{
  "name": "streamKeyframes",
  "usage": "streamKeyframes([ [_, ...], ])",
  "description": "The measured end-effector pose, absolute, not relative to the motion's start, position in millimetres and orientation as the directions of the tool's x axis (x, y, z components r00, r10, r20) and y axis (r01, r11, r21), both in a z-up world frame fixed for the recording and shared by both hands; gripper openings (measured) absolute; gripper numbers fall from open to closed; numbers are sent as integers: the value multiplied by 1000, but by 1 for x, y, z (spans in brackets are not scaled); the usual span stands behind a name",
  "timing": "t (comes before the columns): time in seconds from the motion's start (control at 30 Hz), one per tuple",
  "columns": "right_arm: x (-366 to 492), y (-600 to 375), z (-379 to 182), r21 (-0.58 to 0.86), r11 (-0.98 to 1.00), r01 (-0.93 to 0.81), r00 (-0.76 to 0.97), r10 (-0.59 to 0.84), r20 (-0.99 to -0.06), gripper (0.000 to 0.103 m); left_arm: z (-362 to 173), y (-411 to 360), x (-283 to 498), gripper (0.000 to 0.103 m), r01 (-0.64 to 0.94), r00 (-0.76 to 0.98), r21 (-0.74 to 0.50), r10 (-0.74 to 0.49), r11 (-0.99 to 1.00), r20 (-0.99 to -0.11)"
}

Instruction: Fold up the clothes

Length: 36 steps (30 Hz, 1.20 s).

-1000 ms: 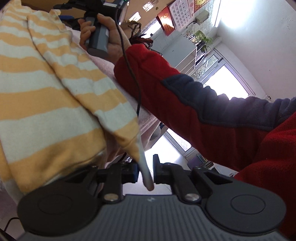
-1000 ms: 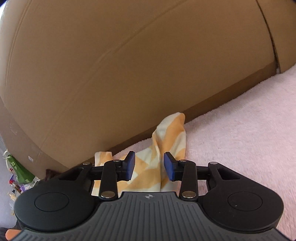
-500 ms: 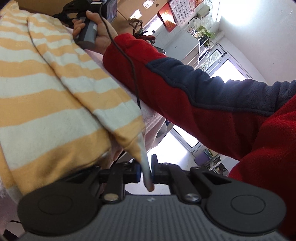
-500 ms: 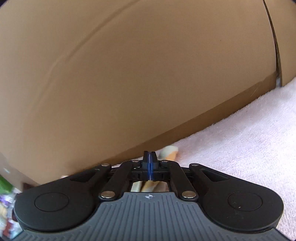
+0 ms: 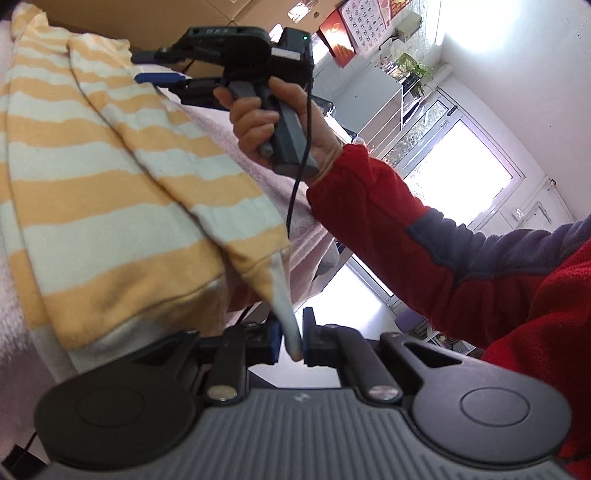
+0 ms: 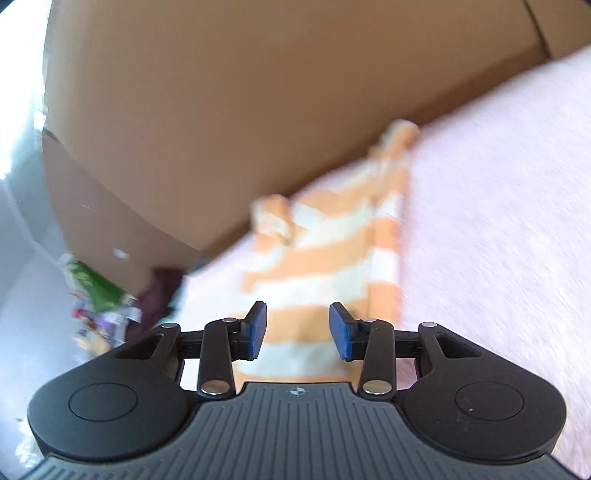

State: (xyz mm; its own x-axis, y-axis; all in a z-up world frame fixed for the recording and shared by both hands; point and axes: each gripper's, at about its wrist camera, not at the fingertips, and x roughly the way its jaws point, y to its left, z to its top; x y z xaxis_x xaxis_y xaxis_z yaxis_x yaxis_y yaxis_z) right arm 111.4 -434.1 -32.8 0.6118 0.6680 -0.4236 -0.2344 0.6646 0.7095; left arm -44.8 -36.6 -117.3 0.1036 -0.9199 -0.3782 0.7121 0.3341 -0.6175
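An orange-and-white striped garment [image 5: 110, 192] lies spread on a pink towel-covered surface [image 5: 236, 147]. My left gripper [image 5: 290, 338] is shut on the garment's white hem, which hangs down between its pads. A hand in a red sleeve [image 5: 369, 206] holds my right gripper [image 5: 155, 68] just above the garment's far part. In the right wrist view the right gripper [image 6: 298, 330] has its jaws apart and opening, with nothing between the blue pads [image 6: 256, 330]. The striped garment [image 6: 332, 251] lies on the towel [image 6: 498, 221] beyond them, blurred by motion.
A large brown cardboard box [image 6: 258, 92] stands right behind the towel's far edge. Bags and clutter [image 6: 99, 295] sit off the towel's left end. A bright window and door [image 5: 461, 166], shelves and a wall calendar [image 5: 369, 22] are beyond the person's arm.
The right gripper closed, then opened again while pulling back from the box, so more of the garment shows. The hand holding it moved nearer. The left gripper kept its hold on the hem.
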Motion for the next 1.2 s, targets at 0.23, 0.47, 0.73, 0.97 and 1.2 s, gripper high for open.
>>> streamKeyframes([
  [0.23, 62, -431, -27, 741, 591, -317, 592, 734, -332, 38, -95, -2, -61, 1, 750, 197, -524, -893, 403, -405],
  [0.47, 19, -419, -31, 555, 779, -292, 715, 563, -414, 33, -41, 9, -16, 38, 750, 422, -336, -803, 570, -420],
  [0.73, 20, -406, -40, 495, 813, -306, 738, 531, -415, 33, -36, -39, 91, 6, 674, 561, -175, -651, 718, -512],
  [0.97, 54, -394, -35, 406, 863, -300, 737, 480, -475, 34, -59, -49, 149, 2, 571, 603, -209, -578, 794, -549],
  [1.2, 77, -404, -42, 546, 787, -287, 721, 553, -418, 20, -64, -28, 156, 8, 545, 581, -334, -633, 769, -511],
])
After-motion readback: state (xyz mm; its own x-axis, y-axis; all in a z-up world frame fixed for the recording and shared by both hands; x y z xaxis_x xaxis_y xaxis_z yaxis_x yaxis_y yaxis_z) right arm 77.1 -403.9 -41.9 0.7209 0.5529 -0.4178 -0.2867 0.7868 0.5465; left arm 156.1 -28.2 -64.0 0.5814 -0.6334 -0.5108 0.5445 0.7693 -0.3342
